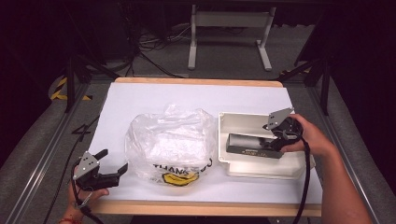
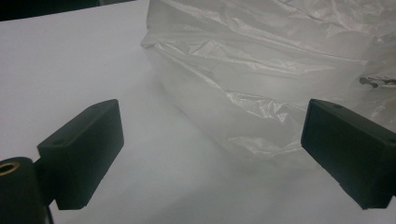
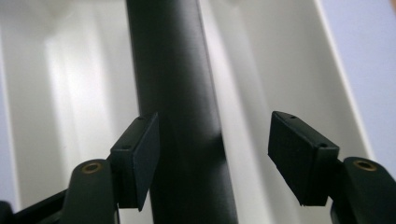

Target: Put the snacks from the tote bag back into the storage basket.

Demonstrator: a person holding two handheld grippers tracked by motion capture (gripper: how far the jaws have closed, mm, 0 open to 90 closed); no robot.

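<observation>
A long black box (image 1: 254,146) lies in a white tray (image 1: 233,122) at the right of the table. My right gripper (image 1: 279,138) is at the box's right end, open. In the right gripper view the black box (image 3: 177,93) runs up between the jaws, close to the left pad (image 3: 140,158) and clear of the right pad (image 3: 299,156); my right gripper (image 3: 212,158) is not closed on it. A crumpled clear plastic bag (image 1: 170,142) with black lettering and a yellow mark sits mid-table. My left gripper (image 1: 113,164) stands open at its left, the bag (image 2: 271,70) just ahead of my left gripper (image 2: 212,154).
White paper (image 1: 140,98) covers the wooden table. The table's front edge (image 1: 205,208) is close below the bag and tray. Beyond the far edge are a table frame (image 1: 229,32) and cables on a grey floor.
</observation>
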